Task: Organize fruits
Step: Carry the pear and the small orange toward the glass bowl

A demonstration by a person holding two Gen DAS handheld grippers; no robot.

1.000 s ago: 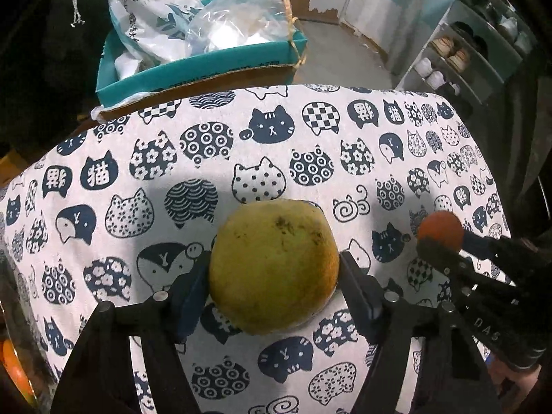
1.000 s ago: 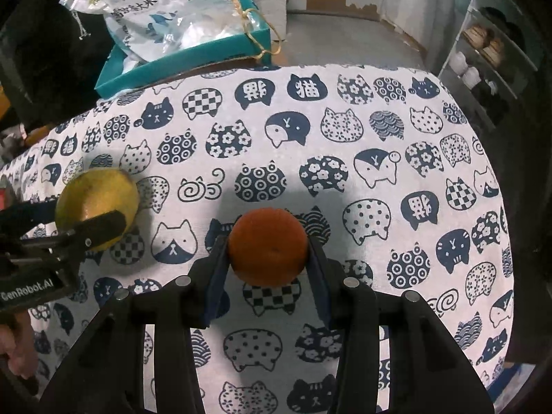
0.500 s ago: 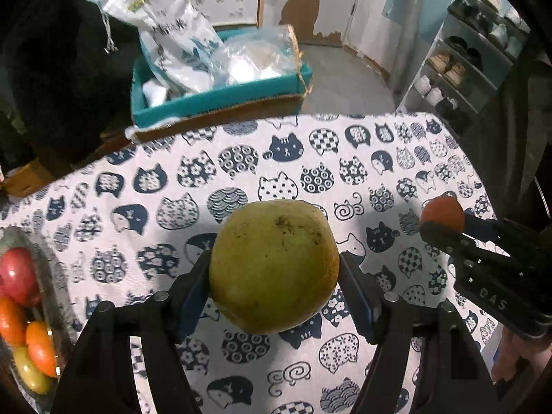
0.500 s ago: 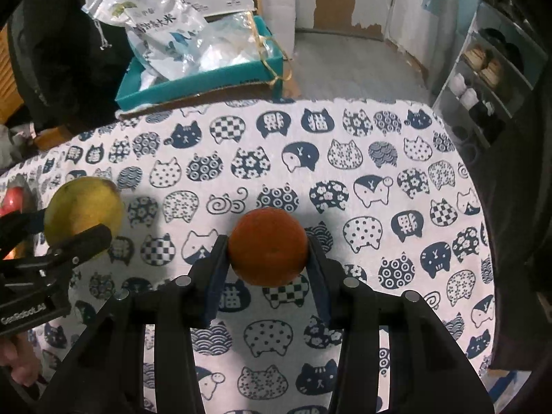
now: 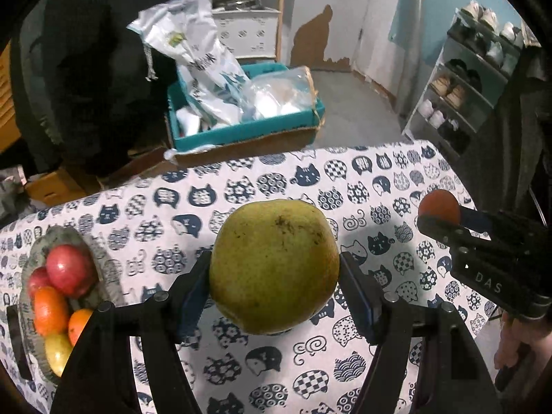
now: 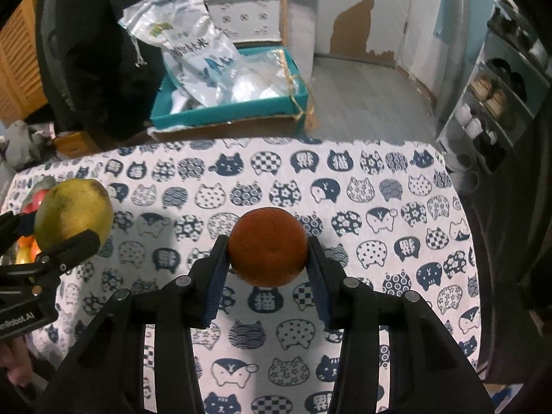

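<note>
My left gripper [image 5: 274, 286] is shut on a large yellow-green pear [image 5: 274, 265] and holds it above the cat-print tablecloth [image 5: 241, 189]. The pear also shows at the left of the right wrist view [image 6: 74, 217]. My right gripper [image 6: 268, 258] is shut on a small orange [image 6: 268, 246], also above the cloth; the orange shows at the right of the left wrist view [image 5: 439, 206]. A grey fruit bowl [image 5: 38, 252] at the table's left edge holds a red apple [image 5: 70, 269], oranges and a yellow fruit.
Behind the table stands a teal box [image 5: 241, 131] on cardboard, stuffed with plastic bags [image 5: 203, 55]. A shoe rack [image 5: 472, 79] stands at the right. A wooden shelf and a peeling wall are at the back.
Both grippers have risen and pulled back from the table with their fruits. The fruit bowl has come into the left wrist view at the left.
</note>
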